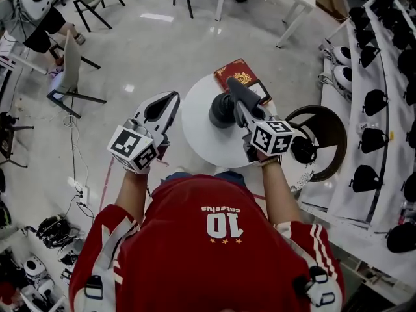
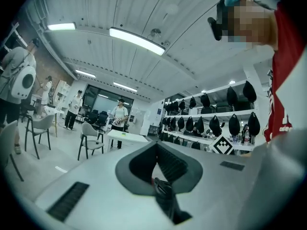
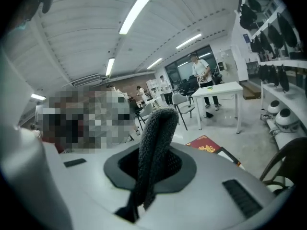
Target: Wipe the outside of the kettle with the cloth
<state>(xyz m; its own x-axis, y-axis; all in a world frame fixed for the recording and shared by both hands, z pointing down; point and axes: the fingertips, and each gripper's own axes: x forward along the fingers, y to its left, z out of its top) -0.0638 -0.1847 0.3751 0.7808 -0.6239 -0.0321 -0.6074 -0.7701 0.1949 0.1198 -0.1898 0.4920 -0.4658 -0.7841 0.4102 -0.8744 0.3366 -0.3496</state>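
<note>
A black kettle (image 1: 221, 112) stands on a small round white table (image 1: 198, 129) in front of me. My right gripper (image 1: 238, 96) is shut on a dark grey knitted cloth (image 3: 154, 150), which sticks up out of the jaws and folds over at the top. In the head view the cloth (image 1: 235, 88) hangs just over the kettle's right side; whether they touch is unclear. Off the table's left edge, my left gripper (image 1: 171, 98) is tilted upward, away from the kettle. Its jaws are shut together with nothing between them (image 2: 156, 146).
A red book (image 1: 236, 72) lies at the table's far edge. A black round chair (image 1: 325, 132) stands right of the table, with shelves of black helmets (image 1: 374, 103) beyond. Grey chairs (image 1: 68, 70) and floor cables (image 1: 78, 174) are to the left. People stand further back in the room.
</note>
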